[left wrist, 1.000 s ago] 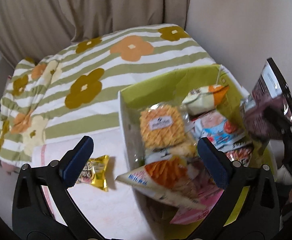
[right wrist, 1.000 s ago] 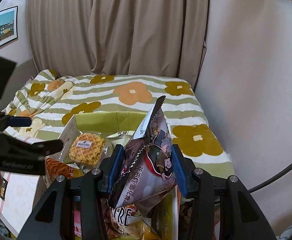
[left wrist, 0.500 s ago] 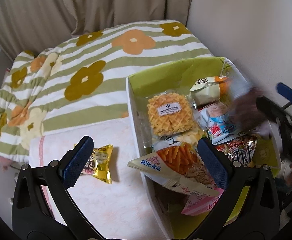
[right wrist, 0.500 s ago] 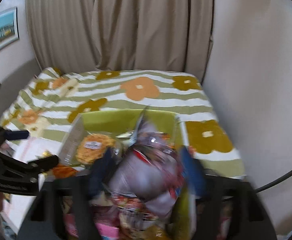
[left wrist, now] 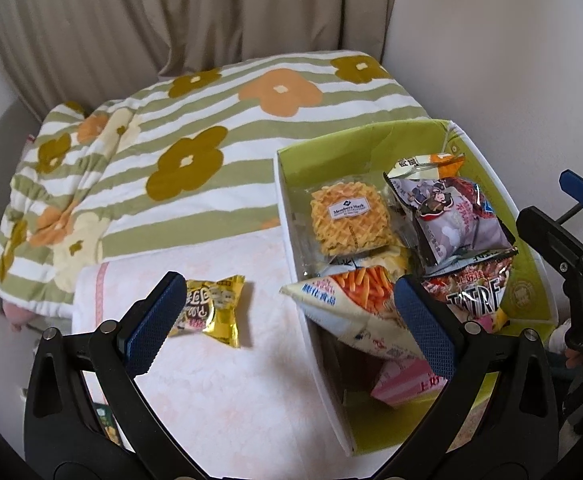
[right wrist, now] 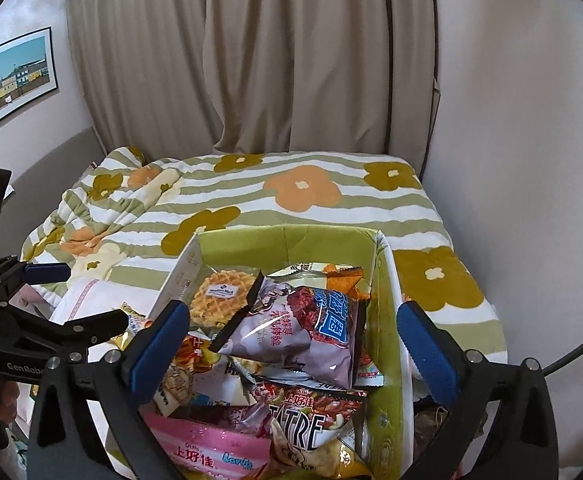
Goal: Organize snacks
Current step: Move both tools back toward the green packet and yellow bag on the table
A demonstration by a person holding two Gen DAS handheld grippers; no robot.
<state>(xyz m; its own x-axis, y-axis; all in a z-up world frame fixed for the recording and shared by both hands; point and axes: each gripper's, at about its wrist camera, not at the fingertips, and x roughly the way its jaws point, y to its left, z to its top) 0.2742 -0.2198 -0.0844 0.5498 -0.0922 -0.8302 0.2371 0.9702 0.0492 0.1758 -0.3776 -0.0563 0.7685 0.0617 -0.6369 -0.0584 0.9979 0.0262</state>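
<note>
Holding both the left gripper point(left wrist: 287, 320) and right gripper point(right wrist: 293, 344) apart and empty, we judge the gold packet point(left wrist: 211, 310) just ahead-left light, crinkly, best pinched across its middle

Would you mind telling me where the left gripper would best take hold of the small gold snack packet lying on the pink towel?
Grip the gold packet across its puffy middle, coming straight down from above. It lies flat on the towel, apart from the box, so the crimped ends offer little to pinch. The left gripper is open wide enough, I judge, to straddle it.
</note>
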